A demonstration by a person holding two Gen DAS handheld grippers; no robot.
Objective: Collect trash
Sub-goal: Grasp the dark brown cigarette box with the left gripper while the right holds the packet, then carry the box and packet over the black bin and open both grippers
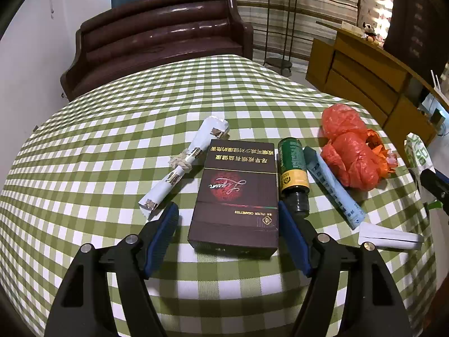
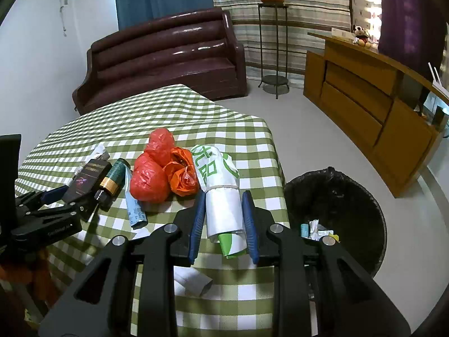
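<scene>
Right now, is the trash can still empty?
No, the black-lined trash can beside the table already holds a few crumpled scraps at its bottom.

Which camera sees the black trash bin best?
The right wrist view: the trash bin sits on the floor beside the table, its opening and the scraps inside visible. The left wrist view does not show it.
</scene>
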